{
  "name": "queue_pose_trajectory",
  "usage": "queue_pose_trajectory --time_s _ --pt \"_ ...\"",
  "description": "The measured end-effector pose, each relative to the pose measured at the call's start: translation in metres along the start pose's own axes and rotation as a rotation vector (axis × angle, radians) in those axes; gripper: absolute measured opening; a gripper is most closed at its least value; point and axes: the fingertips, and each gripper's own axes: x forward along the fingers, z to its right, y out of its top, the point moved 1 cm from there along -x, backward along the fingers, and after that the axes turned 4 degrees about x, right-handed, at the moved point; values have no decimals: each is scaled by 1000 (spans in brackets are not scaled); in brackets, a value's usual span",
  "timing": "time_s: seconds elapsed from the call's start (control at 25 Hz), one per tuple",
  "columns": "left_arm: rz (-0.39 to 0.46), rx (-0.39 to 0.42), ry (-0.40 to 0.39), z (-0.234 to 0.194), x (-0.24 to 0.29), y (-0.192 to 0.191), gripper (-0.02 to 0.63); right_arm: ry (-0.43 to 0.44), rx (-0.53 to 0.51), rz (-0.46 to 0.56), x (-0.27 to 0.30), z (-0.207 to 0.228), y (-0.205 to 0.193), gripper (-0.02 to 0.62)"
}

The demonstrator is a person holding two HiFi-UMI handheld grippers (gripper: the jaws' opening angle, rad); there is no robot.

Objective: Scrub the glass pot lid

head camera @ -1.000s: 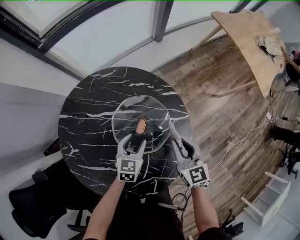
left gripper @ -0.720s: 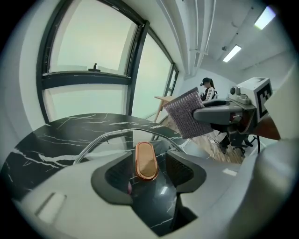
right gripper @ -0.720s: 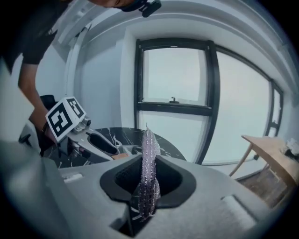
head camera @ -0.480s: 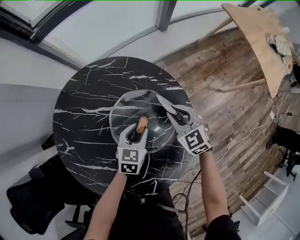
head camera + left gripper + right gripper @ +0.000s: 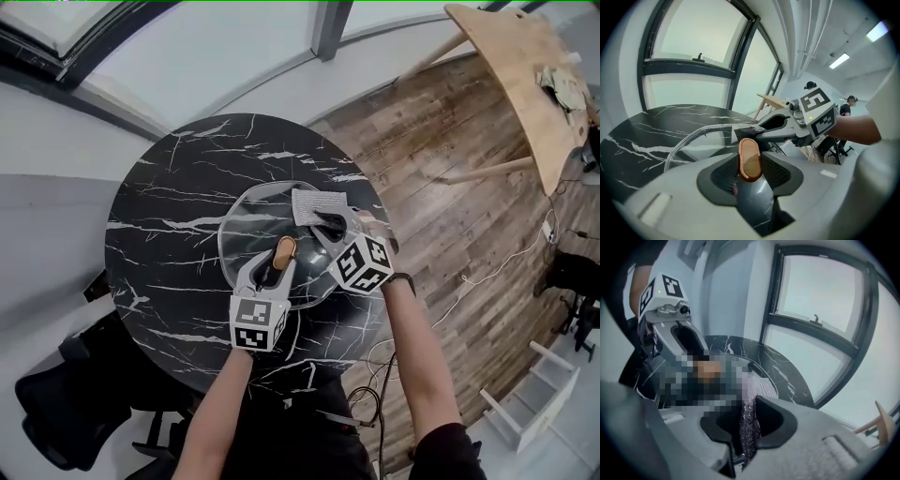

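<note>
My left gripper [image 5: 270, 272] is clamped on the lid's copper-coloured knob [image 5: 750, 157], one pad pressing each side of it, so the knob is my only hold on the glass pot lid [image 5: 246, 234]. The knob looks smooth and rounded, and I judge it the weak point: a sideways shove from the scrubbing could let it slip or turn between my pads, and the lid would spin instead of resisting. My right gripper [image 5: 746, 425] is closed on a grey scrub cloth [image 5: 312, 206], pinching only one edge. The rest of the cloth lies spread on the far right part of the glass. With so little cloth in the bite, dragging it hard might pull it free, and then my bare jaw tips would scrape or knock the glass. The two grippers also work close together over the lid, so a wide stroke toward the knob could bump one into the other. Beneath, the lid sits on the black marble table [image 5: 159, 234], toward its right half. That top looks slick, so the lid could skate toward the table's edge if I push outward. I cannot tell whether the rim lies flat all round.
</note>
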Motion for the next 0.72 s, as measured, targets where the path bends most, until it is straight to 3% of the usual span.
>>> queue_pose_trajectory --time_s 0.2,0.36,0.72 --pt "8 -13 -13 0 2 1 160 44 25 -1 -8 -12 -6 74" --pt "10 -7 -9 -1 2 0 161 7 18 -14 -15 -32 -15 72" --pt "-27 38 -38 -1 3 -1 164 -72 111 -37 -30 -88 -25 72"
